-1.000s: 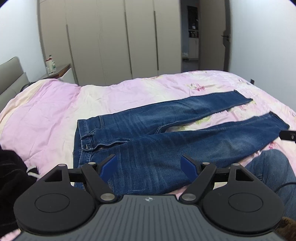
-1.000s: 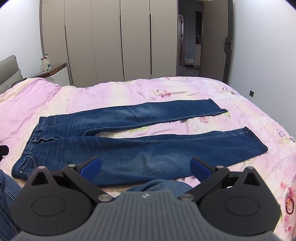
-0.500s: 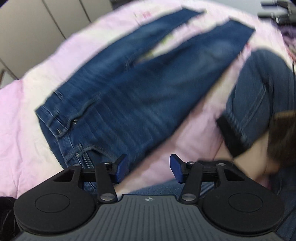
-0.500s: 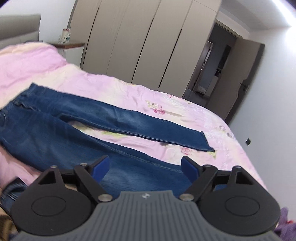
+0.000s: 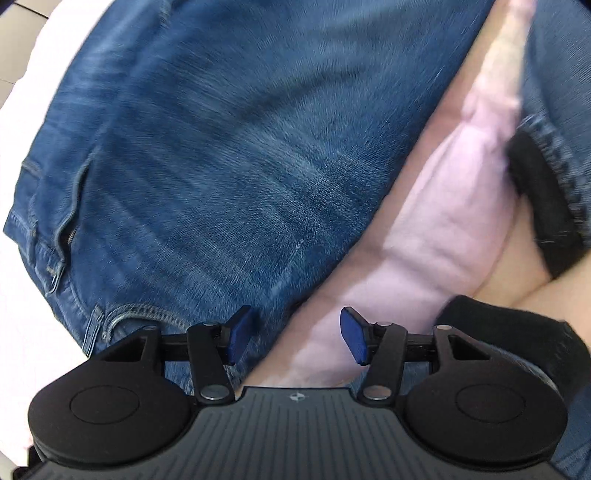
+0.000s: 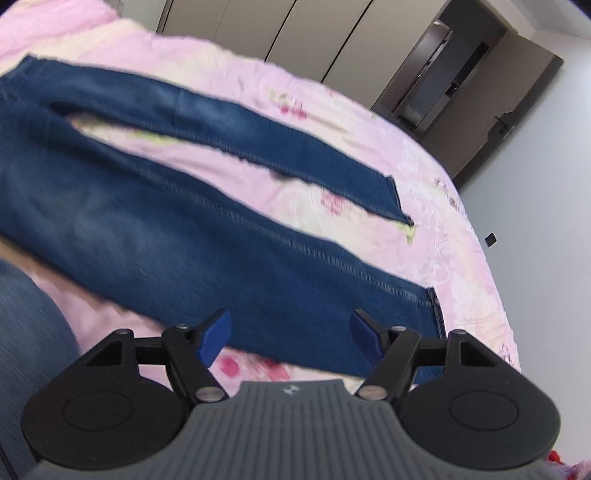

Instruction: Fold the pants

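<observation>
My left gripper (image 5: 297,334) points steeply down at the waist end of the blue jeans (image 5: 236,147), which lie flat on the pink bedspread (image 5: 454,206). Its jaws have just been closing and now stand part-way apart with nothing pressed between them: the left blue pad sits over the denim edge beside the front pocket seam, the right pad over bare bedspread. The fly and a belt loop show at the left of this view (all rather blurred). A denim sleeve with a dark cuff (image 5: 543,206) lies at the right.

My right gripper (image 6: 291,334) hovers over the near trouser leg close to its hem (image 6: 434,306), jaws likewise just closing, part-way apart and gripping nothing; denim fills the gap behind the pads. From here the jeans (image 6: 177,229) stretch away to the left, both legs spread apart with flowered bedspread (image 6: 458,258) showing between them. Wardrobe doors (image 6: 295,33) stand beyond the bed
</observation>
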